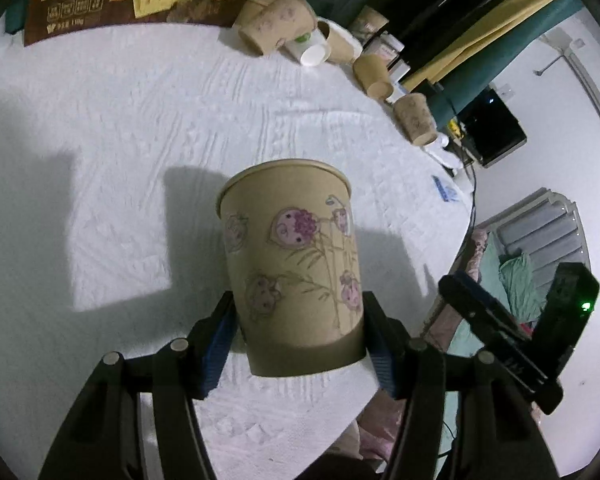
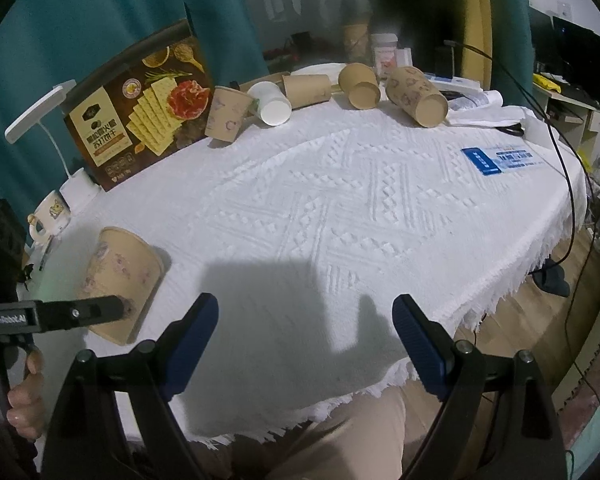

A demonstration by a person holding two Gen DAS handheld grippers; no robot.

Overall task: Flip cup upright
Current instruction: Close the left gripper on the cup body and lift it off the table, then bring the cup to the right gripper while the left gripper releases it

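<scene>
**Left gripper clamps the paper cup over the white cloth**

While the right gripper [image 2: 305,338] hangs idle with its blue-padded fingers spread wide and nothing between them, the left gripper [image 1: 300,334] has its two blue-padded fingers pressed against opposite sides of the tan paper cup printed with purple cartoon figures [image 1: 292,264]. The grip sits low on the cup, near its dark brown base band, and the rolled rim points away from the camera. In the right wrist view the same cup [image 2: 120,276] appears tilted, rim toward the far side of the round table's white embossed tablecloth [image 2: 340,200]; whether its lower edge touches the cloth or floats just above it is hard to tell from either view.

Relative to the held cup, everything else lies well apart toward the far edge of the cloth. A brown cracker box with a picture of yellow crackers [image 2: 140,108] stands there, and beside it a cluster of plain tan paper cups [image 2: 356,84], most lying on their sides, with one white cup [image 2: 274,106] tipped among them. A blue and white card [image 2: 500,158] lies flat on the cloth. A white desk lamp [image 2: 40,112] and a small white mug [image 2: 52,212] stand at the cloth's edge, nearer the held cup.
</scene>
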